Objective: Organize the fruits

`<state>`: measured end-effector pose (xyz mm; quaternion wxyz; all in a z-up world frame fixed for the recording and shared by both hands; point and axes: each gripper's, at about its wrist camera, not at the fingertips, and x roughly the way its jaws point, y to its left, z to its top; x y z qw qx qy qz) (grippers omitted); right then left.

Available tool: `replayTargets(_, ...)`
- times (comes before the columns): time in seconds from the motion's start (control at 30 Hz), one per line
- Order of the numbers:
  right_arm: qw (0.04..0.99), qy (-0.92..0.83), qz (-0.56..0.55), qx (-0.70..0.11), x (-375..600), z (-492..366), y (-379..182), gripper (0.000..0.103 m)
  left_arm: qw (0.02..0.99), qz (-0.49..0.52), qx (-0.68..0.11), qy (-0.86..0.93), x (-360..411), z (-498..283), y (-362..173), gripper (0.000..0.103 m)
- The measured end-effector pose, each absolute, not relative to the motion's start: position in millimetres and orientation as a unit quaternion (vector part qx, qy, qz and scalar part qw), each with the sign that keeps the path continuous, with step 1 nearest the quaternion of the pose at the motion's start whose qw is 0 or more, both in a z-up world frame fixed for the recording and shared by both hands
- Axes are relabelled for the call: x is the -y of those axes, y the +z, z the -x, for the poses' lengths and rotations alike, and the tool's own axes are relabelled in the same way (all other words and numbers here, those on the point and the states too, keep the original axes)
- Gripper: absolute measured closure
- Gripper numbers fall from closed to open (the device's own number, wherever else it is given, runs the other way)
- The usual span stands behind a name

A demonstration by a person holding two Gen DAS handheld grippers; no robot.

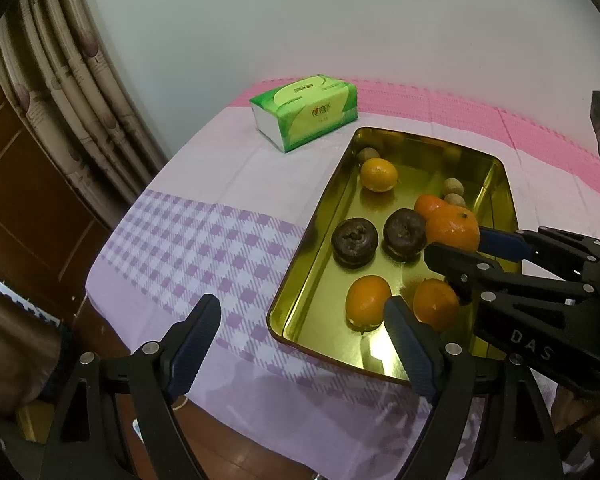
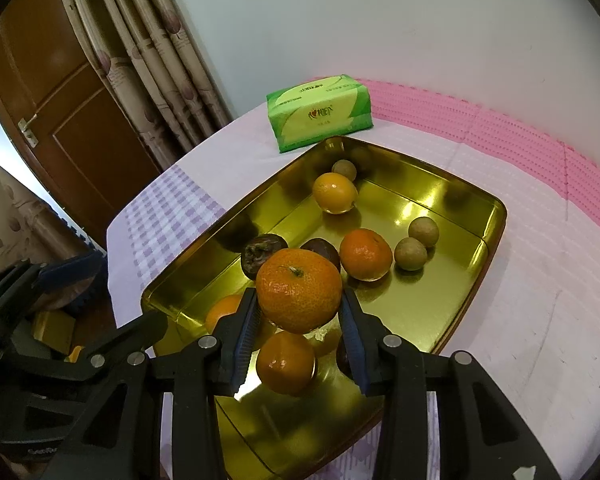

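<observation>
Right now your right hand-held gripper (image 2: 300, 316) is pinching a mandarin (image 2: 299, 290) between its two blue-padded fingers (image 2: 246, 334), and that fruit sits at the centre of the right wrist view, held above the gold tray (image 2: 452, 300). In the left wrist view the same mandarin (image 1: 453, 227) shows at centre right, over the right half of the tray (image 1: 324, 216), with the right hand-held gripper (image 1: 454, 240) reaching in from the right edge of the frame.

Your left hand-held gripper (image 1: 300, 330) is spread wide and grips nothing; one finger hangs over the checked cloth at lower centre, the other over the tray's near corner, just in front of two oranges (image 1: 367, 299) lying close together.

Inside the tray, in the left wrist view, two dark wrinkled fruits (image 1: 355, 242) lie side by side in the middle. Another orange (image 1: 378, 175) rests toward the far end, with a small brown round fruit (image 1: 369, 155) just behind it. In the right wrist view, a further mandarin (image 2: 365, 254) lies right of centre, and two small brown round fruits (image 2: 410, 253) sit just beside it, toward the right wall.

The tray rests on the counter (image 1: 204, 236), which is covered in a purple-checked and pink cloth. A green tissue pack (image 1: 306, 111) lies beyond the tray's far end, at upper centre, apart from it.
</observation>
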<state>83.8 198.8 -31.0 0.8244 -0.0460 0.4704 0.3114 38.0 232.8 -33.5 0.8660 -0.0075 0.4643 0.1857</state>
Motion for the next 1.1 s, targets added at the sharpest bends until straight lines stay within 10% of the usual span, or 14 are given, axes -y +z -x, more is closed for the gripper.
replayTargets(0.5,0.854,0.298,0.042,-0.425,-189,-81,-6,0.063,0.869,0.005,-0.453,0.198,-236,-36,-29,0.013)
replayTargets(0.77,0.907,0.242,0.066,-0.337,-168,-51,33,0.022,0.885,-0.012,-0.418,0.208,-232,-29,-14,0.005)
replayTargets(1.1,0.934,0.197,0.085,-0.286,-148,-13,53,0.01,0.915,0.019,-0.328,0.232,-237,0,25,0.003)
